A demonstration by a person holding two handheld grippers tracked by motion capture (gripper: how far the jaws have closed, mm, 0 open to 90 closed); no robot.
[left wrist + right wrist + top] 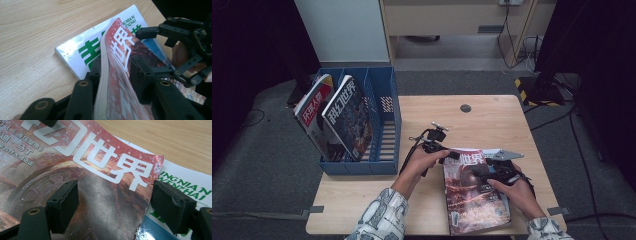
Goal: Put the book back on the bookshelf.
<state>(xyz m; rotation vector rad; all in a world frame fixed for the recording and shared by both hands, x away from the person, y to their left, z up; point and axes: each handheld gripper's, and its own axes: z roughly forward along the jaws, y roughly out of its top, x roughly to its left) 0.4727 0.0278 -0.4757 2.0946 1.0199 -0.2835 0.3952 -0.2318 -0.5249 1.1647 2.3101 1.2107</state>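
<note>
On the wooden table, the red-covered glossy magazine lies lengthwise toward the person, its top corner pinched by the left gripper, while the right gripper hovers open above.

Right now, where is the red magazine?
In the high view the red magazine lies at the table's near right, atop a white magazine, right of the blue rack; the left gripper straddles its top edge.

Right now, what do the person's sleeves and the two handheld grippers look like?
Both sleeves are pale with a dark repeating print. The left gripper and right gripper are black, with perforated linkage bars and blocky pads. The right one carries a grey three-cornered plate; a black cable trails from the left.
</note>
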